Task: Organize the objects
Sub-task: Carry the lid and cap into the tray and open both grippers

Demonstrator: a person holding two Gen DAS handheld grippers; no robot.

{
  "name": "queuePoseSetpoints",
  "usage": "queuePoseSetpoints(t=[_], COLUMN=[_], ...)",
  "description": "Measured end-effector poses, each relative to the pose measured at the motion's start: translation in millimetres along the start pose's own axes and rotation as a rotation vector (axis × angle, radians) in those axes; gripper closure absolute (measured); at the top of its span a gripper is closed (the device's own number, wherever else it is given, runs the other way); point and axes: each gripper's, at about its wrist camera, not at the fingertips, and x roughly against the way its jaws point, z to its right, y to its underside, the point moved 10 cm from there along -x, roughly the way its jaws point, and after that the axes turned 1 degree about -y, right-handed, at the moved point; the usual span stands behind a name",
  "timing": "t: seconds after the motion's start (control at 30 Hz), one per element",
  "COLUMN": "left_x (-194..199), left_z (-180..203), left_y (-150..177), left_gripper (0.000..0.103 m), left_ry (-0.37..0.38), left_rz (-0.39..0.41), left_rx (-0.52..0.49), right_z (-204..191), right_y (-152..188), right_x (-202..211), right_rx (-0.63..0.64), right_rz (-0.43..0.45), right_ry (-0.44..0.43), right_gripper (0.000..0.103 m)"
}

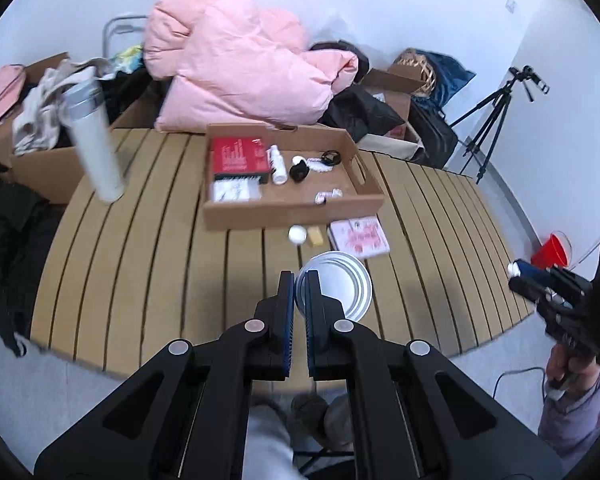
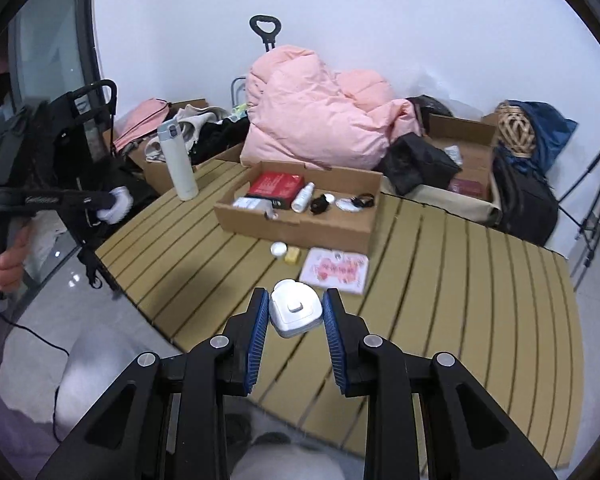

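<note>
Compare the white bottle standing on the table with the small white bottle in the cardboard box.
The white bottle is tall and stands upright on the table; the small white bottle is much shorter and lies on its side in the cardboard box. The tall one has a silver flip-top; the small one a narrow white cap. Both are white cylinders.

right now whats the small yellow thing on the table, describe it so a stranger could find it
Start at the open cardboard box in the middle of the slatted table. Just in front of the box's near wall lie three loose things in a row. The yellow block is the middle one, between a round white jar and a flat pink patterned booklet; it alone is yellow.
</note>
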Motion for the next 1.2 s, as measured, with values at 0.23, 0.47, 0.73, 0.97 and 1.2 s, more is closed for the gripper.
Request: queuePoseSetpoints(t=[0.23, 0.47, 0.73, 0.97, 1.2], left_x=[-123, -285, -346, -297, -165], left_z=[15, -10, -26, -40, -38], left_y=[-122, -174, -175, -188, -177], left_gripper=[0.101, 0.101, 0.073, 0.055, 0.034], left_ry=[-0.031, -0.05, -0.063, -0.075, -0.145], left_rz=[-0.096, -0.208, -0.228, -0.145, -0.045], left_rx=[-0.044, 0.053, 0.038, 0.015, -0.093], right_z=[39, 100, 138, 138, 121], right_y=[-102, -158, -125, -143, -164], right_x=[-102, -283, -408, -388, -274], right_rx=[-0.093, -0.202, -0.314, -0.291, -0.201], right_rz=[-0.064, -0.22, -0.332, -0.265, -0.2], right_ry=[-0.131, -0.039, -0.008, -0.004, 0.015], right_gripper=[0.073, 0.072, 0.061, 0.021, 0.021])
